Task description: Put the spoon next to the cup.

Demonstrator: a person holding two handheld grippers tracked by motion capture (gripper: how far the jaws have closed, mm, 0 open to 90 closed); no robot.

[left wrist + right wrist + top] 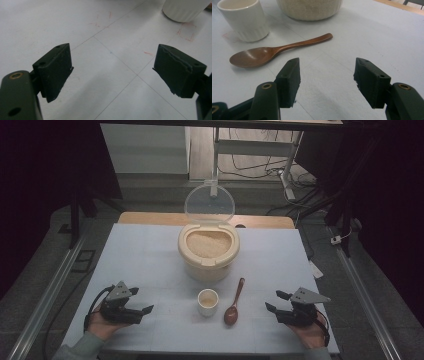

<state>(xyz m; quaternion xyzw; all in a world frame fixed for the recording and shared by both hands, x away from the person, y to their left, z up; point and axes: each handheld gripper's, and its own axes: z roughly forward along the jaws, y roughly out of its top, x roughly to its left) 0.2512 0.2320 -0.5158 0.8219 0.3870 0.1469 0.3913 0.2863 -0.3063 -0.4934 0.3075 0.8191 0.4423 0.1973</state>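
The right gripper [274,301] rests on the table [150,255] with jaws spread wide and empty, as does the left gripper [141,300]. Between them lie a brown wooden spoon [234,303] and, just beside it, a white cup [208,301]. Behind stands the open rice container [208,251].

High view: fixed overhead, facing forward and down across the pale blue worktop [150,255]. Both gripper views: low, close above that surface, looking between their fingers; each shares the ribbed white ceramic cup [208,301] [185,10] [244,20].
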